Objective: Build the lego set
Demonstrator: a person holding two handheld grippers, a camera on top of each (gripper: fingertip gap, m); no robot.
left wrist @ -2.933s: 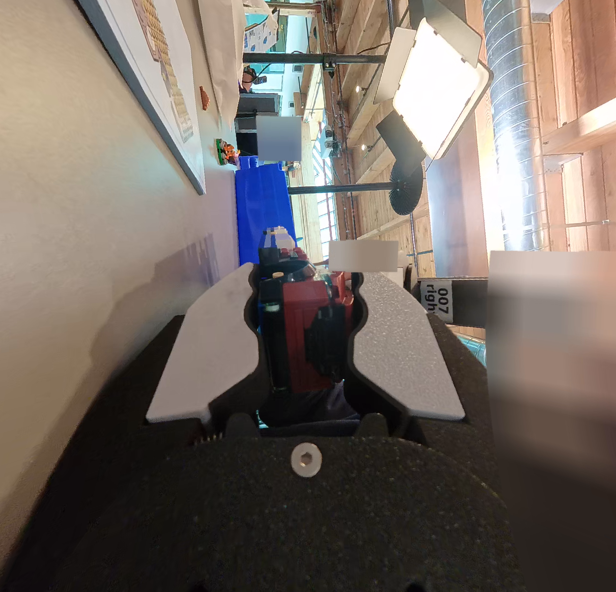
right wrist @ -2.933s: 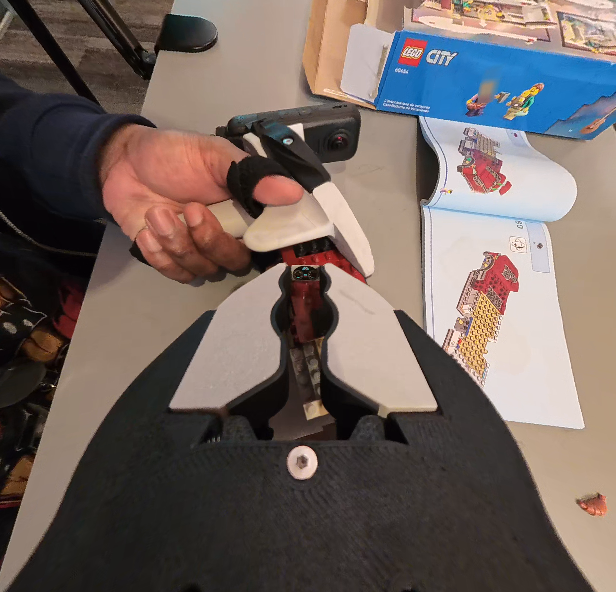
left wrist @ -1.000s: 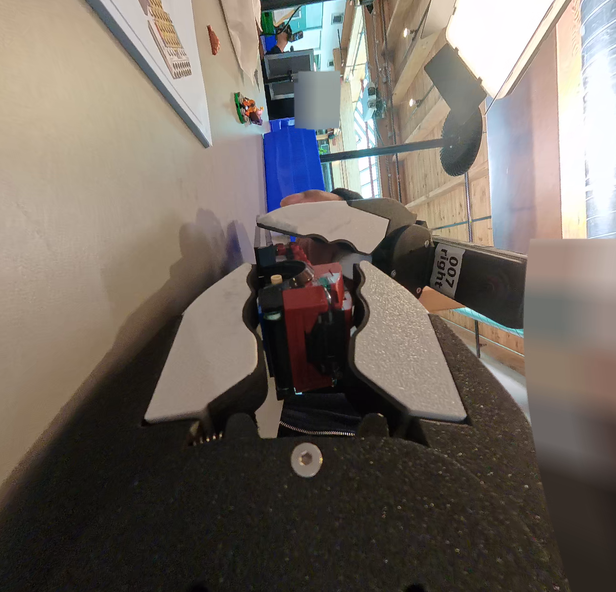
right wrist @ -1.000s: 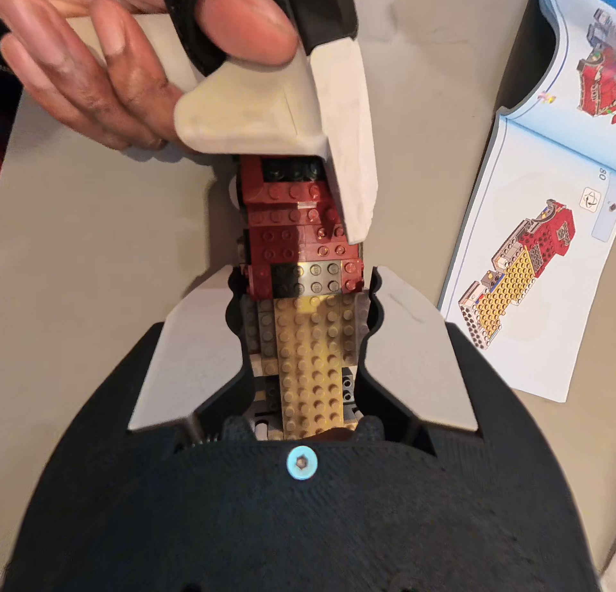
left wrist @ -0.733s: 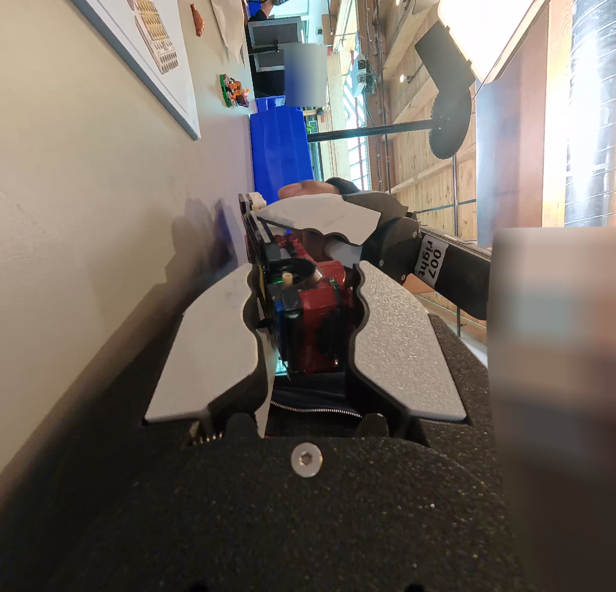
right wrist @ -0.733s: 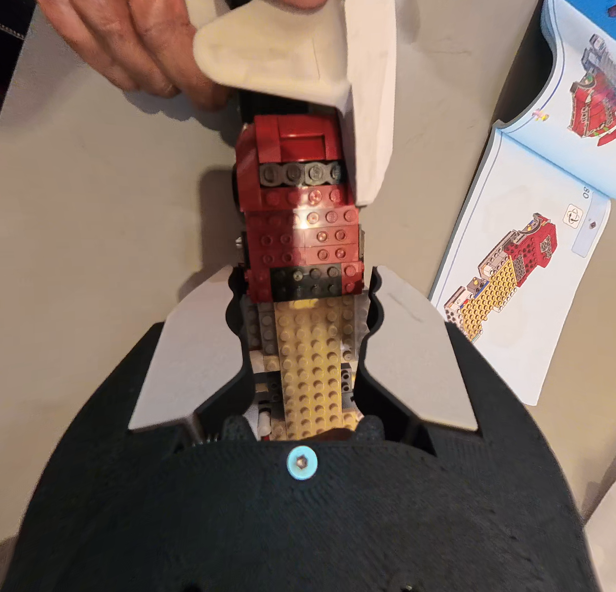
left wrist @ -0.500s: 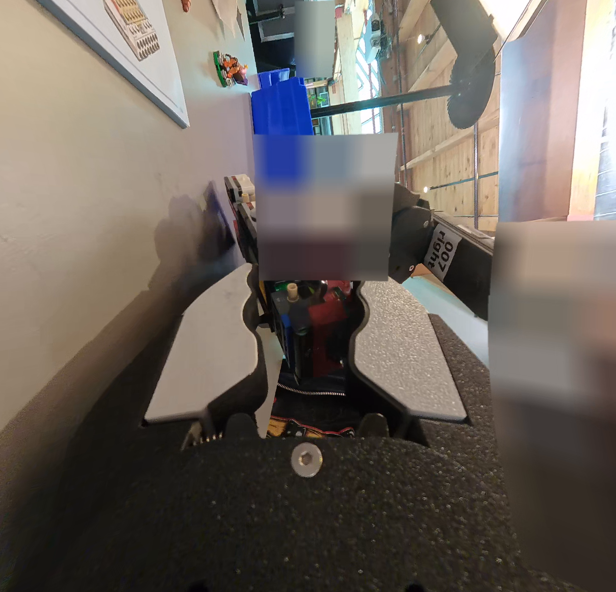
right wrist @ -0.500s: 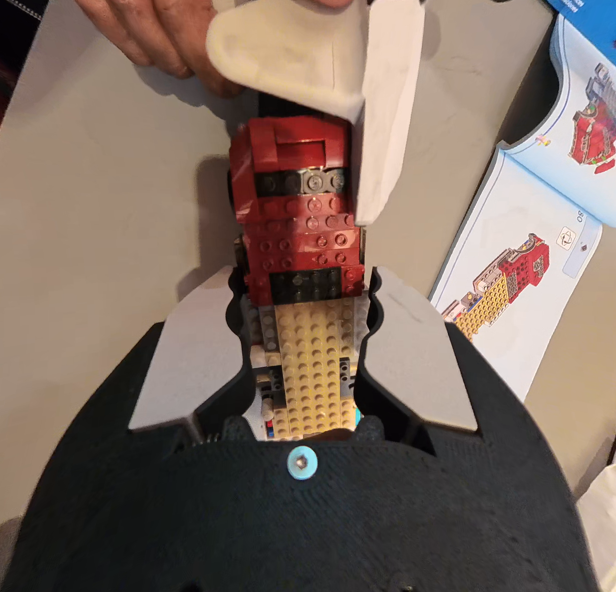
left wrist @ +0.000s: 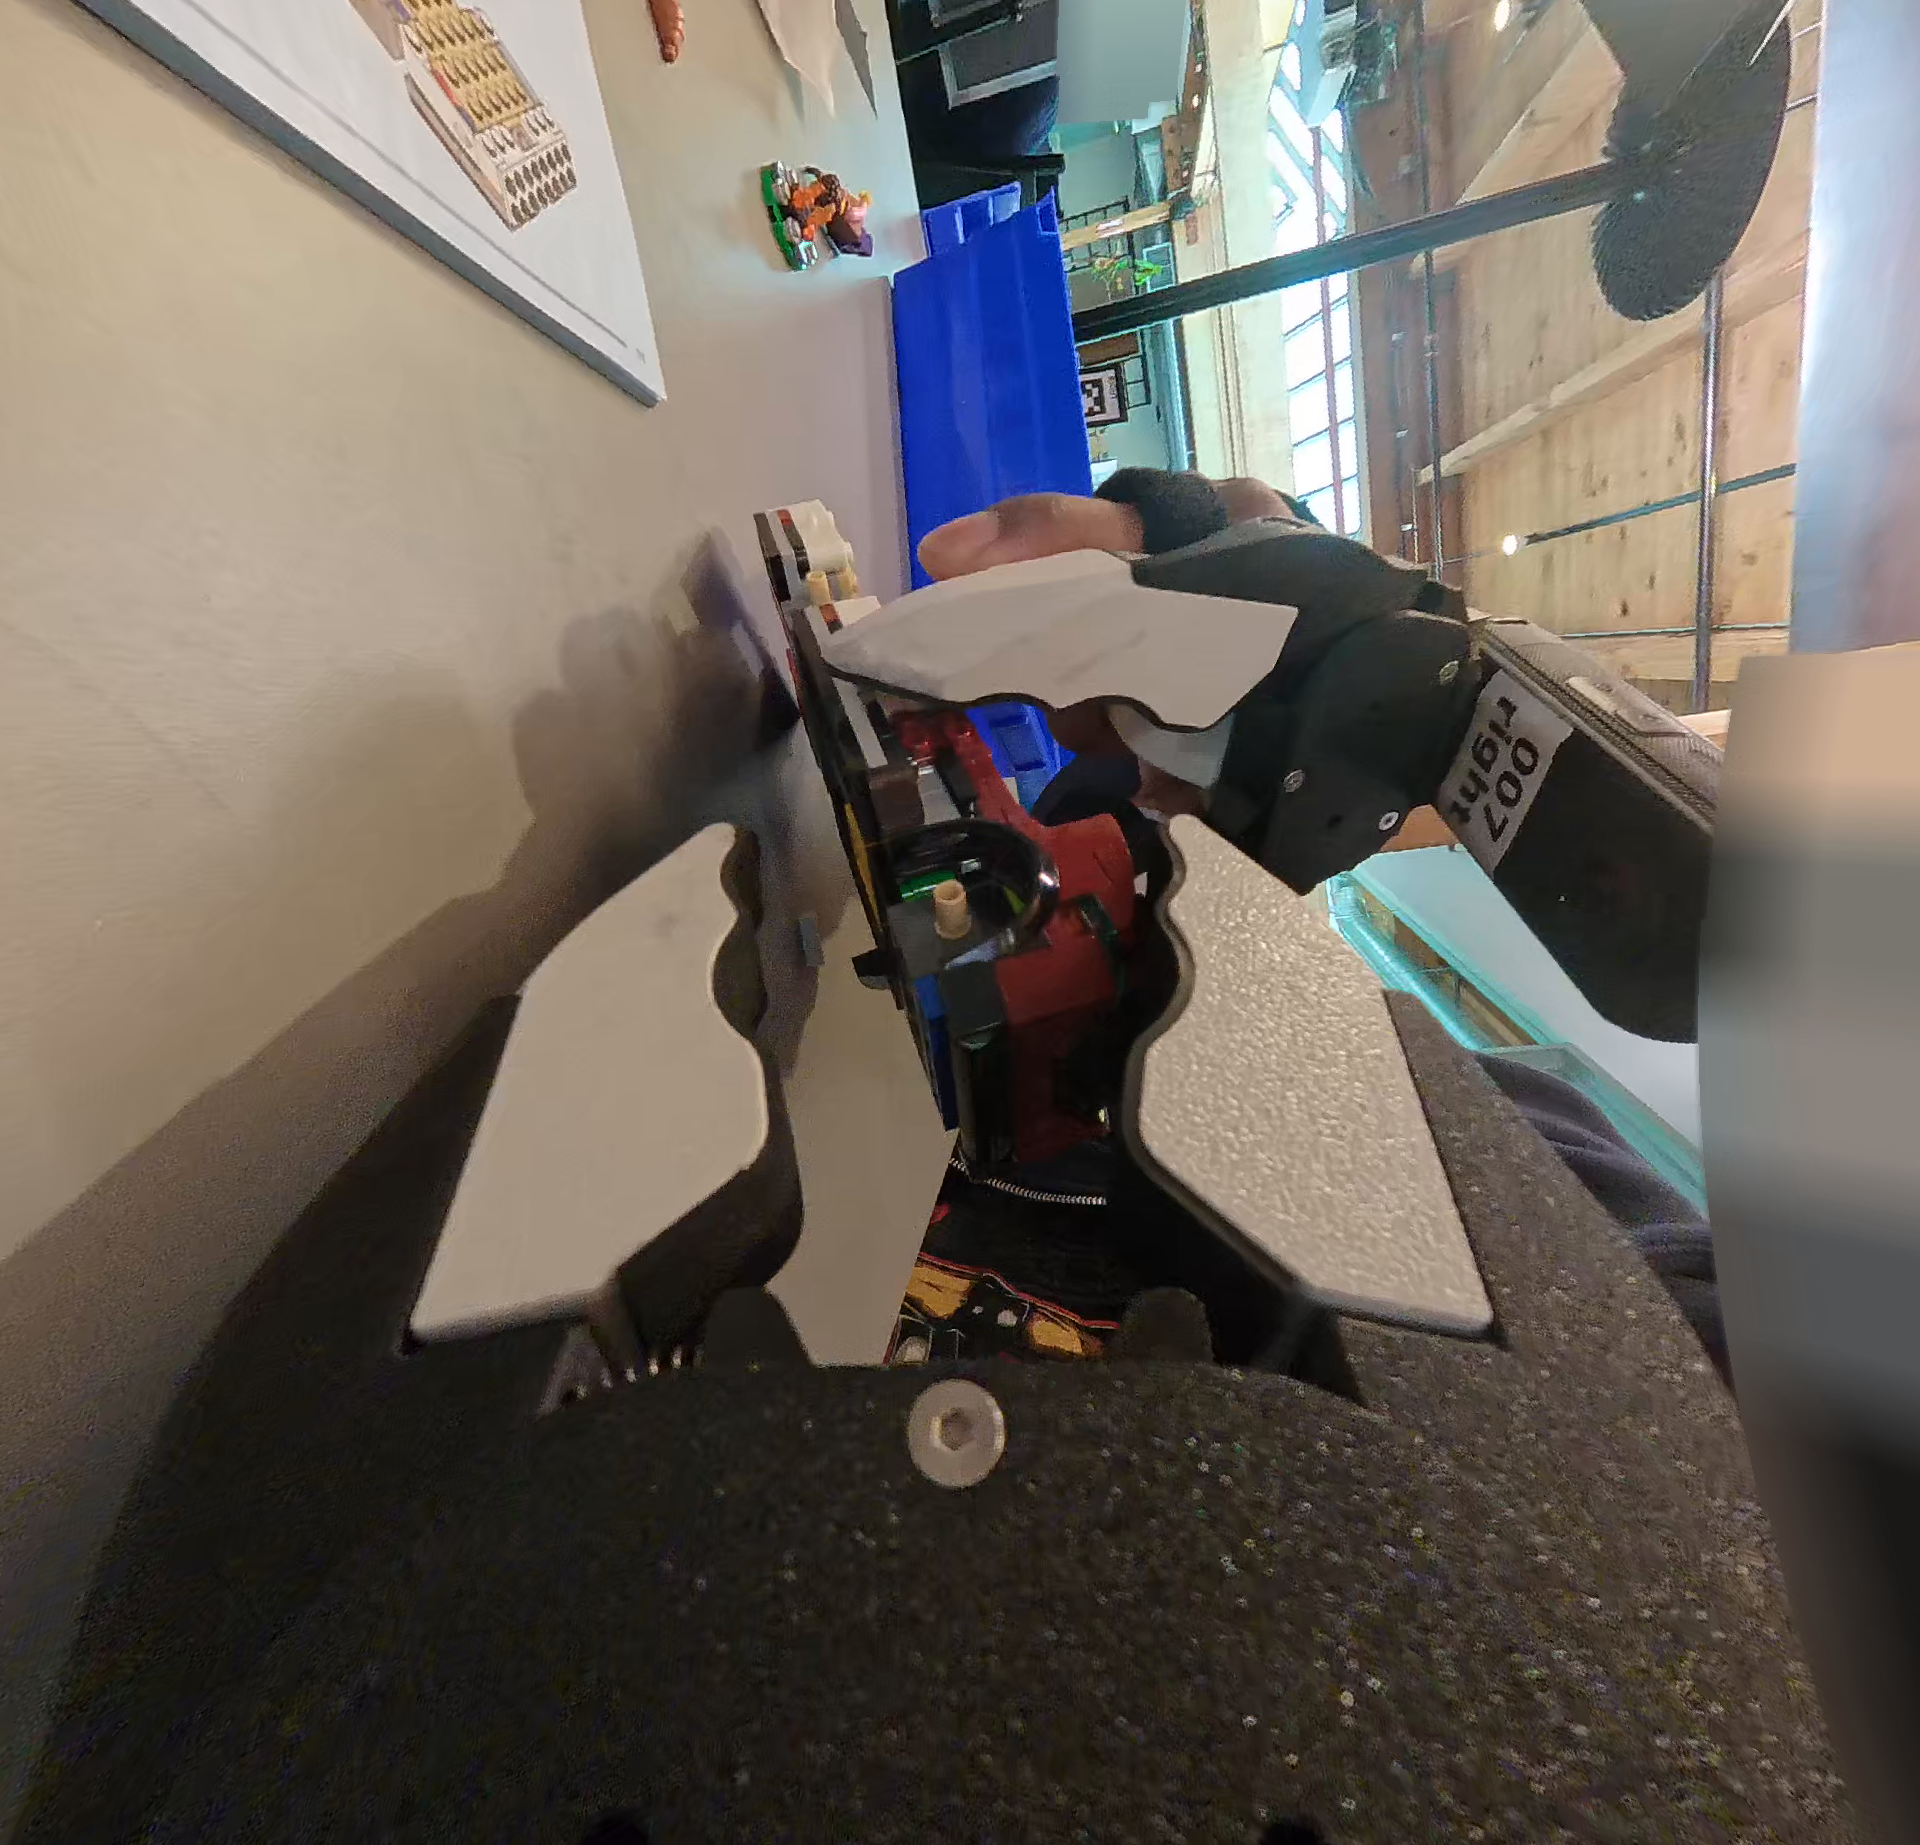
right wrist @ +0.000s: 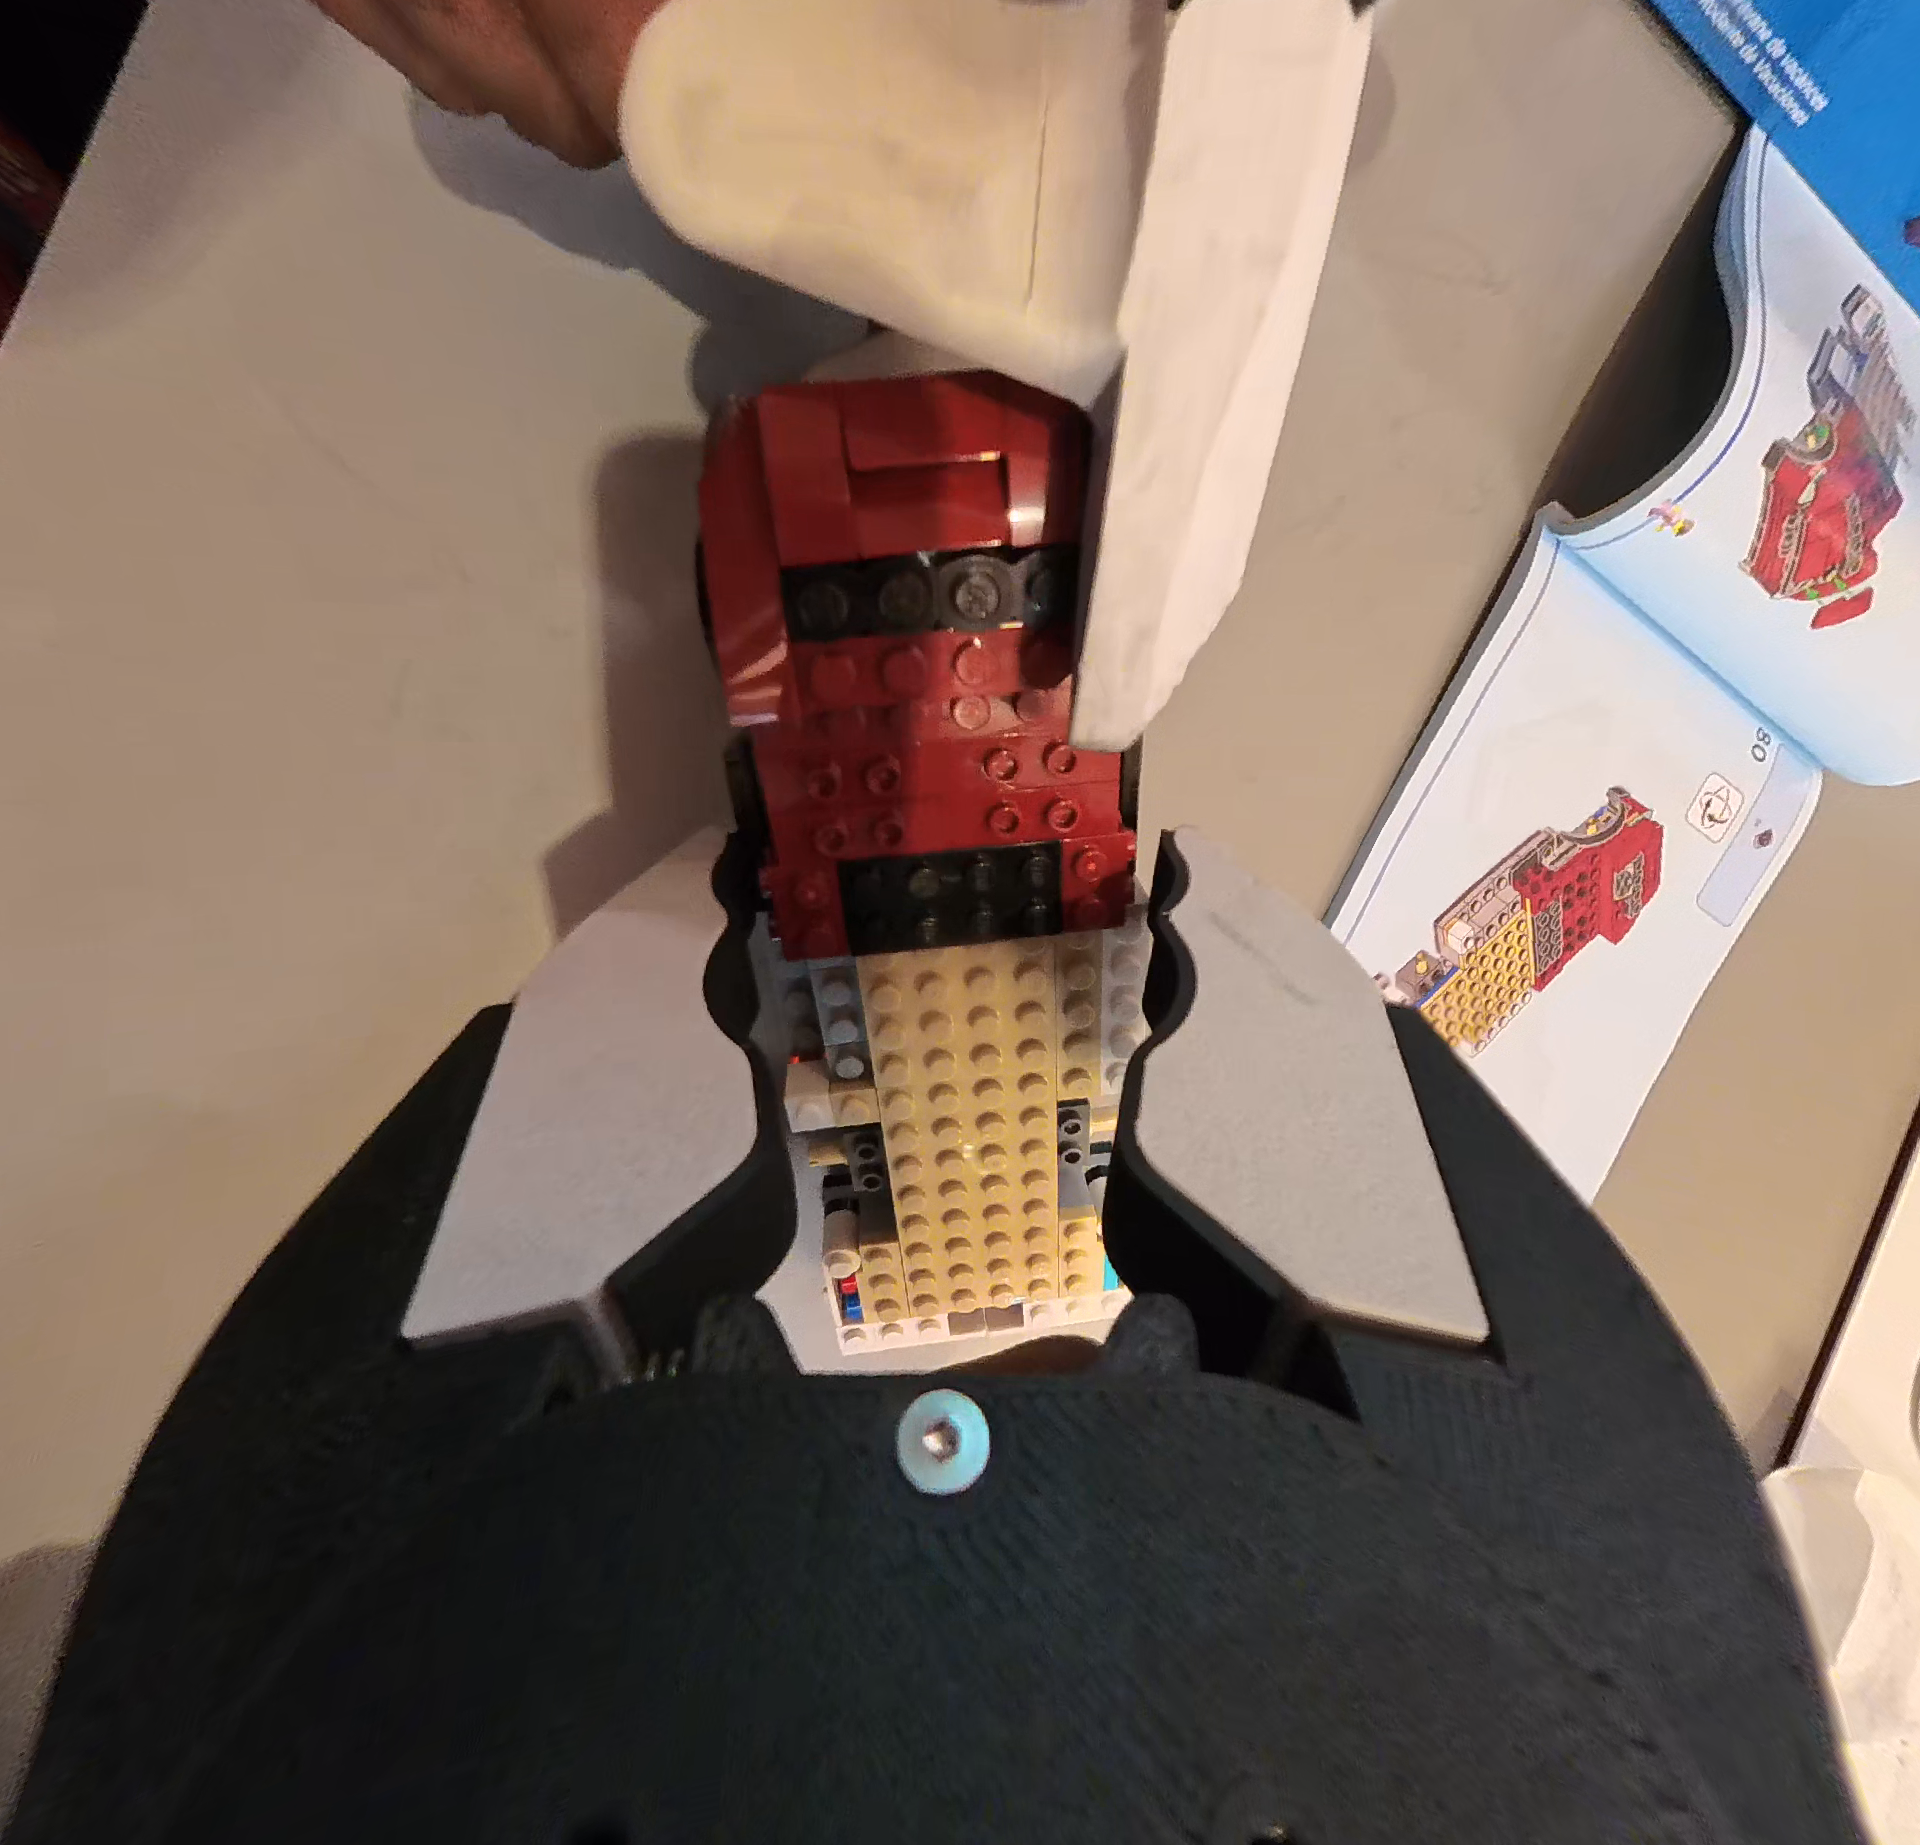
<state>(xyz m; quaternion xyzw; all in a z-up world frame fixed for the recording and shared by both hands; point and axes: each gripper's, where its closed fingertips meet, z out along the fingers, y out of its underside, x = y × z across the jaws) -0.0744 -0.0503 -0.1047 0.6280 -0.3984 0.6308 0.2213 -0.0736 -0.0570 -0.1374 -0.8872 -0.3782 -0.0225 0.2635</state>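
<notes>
Between the left gripper's (left wrist: 951, 922) spread fingers, a red and tan brick model (right wrist: 940, 808) sits clear of the left pad; beside it, the right gripper (right wrist: 940, 922) clamps the model's tan deck above the table (right wrist: 312, 548)

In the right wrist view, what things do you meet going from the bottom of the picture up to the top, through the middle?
Black tool body → tan plate of the brick model → dark red front of the model → white finger of the other tool → a person's hand.
</notes>
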